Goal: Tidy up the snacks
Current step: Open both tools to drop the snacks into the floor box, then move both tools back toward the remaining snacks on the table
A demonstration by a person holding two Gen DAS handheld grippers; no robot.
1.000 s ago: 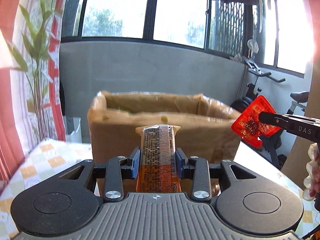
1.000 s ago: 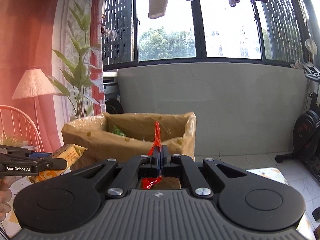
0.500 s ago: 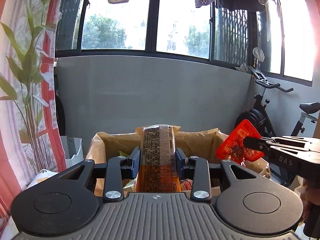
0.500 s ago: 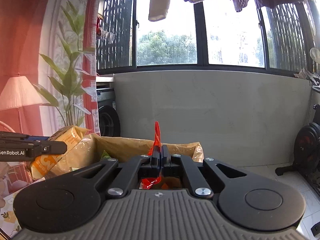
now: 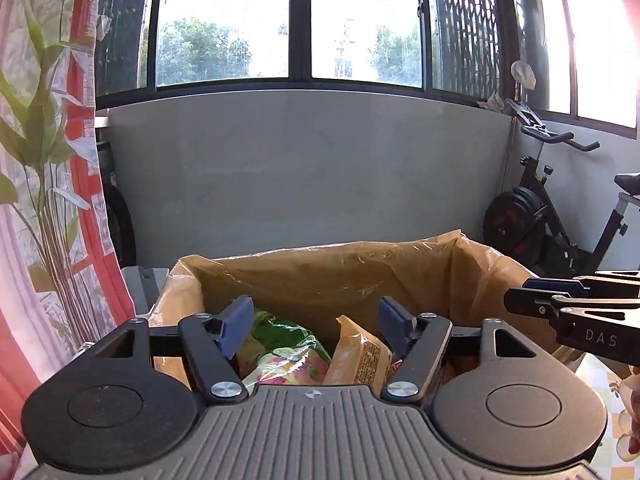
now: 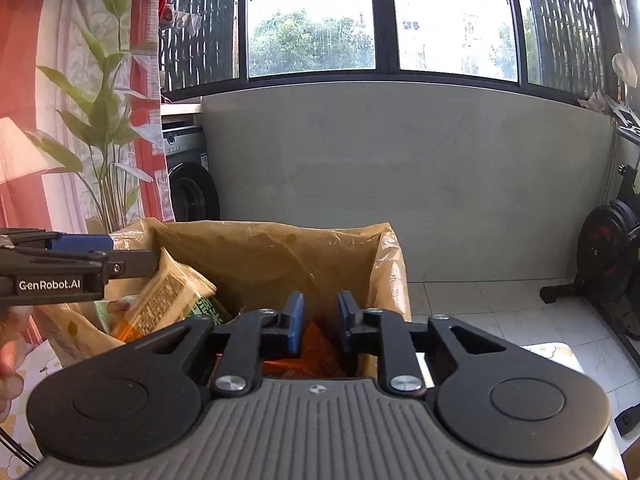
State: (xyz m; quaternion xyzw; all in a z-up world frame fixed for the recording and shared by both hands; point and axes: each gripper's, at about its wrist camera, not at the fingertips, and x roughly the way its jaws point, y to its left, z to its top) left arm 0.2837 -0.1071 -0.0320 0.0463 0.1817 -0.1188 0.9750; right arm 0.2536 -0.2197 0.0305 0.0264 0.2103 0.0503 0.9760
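A cardboard box lined with a tan plastic bag [image 5: 360,264] stands right in front of both grippers. My left gripper [image 5: 316,320] hangs over the box with its jaws opening and nothing between its blue pads. Below it lie a tan snack packet [image 5: 360,356] and a green packet [image 5: 280,336]. In the right wrist view the tan packet [image 6: 172,296] tilts into the box [image 6: 280,248] under the left gripper [image 6: 100,260]. My right gripper [image 6: 320,320] is also over the box, jaws opening, clear of the red packet [image 6: 316,348] lying beneath them. The right gripper [image 5: 560,304] shows at the right edge.
A grey wall with windows rises behind the box. An exercise bike [image 5: 540,220] stands to the right, a washing machine [image 6: 188,184] and a tall plant [image 6: 104,120] to the left. A person's hand [image 6: 8,360] holds the left gripper. The patterned tablecloth [image 5: 600,372] shows beside the box.
Both grippers moved forward over the box and opened. The tan packet left the left gripper and the red packet left the right gripper; both now sit in the box.
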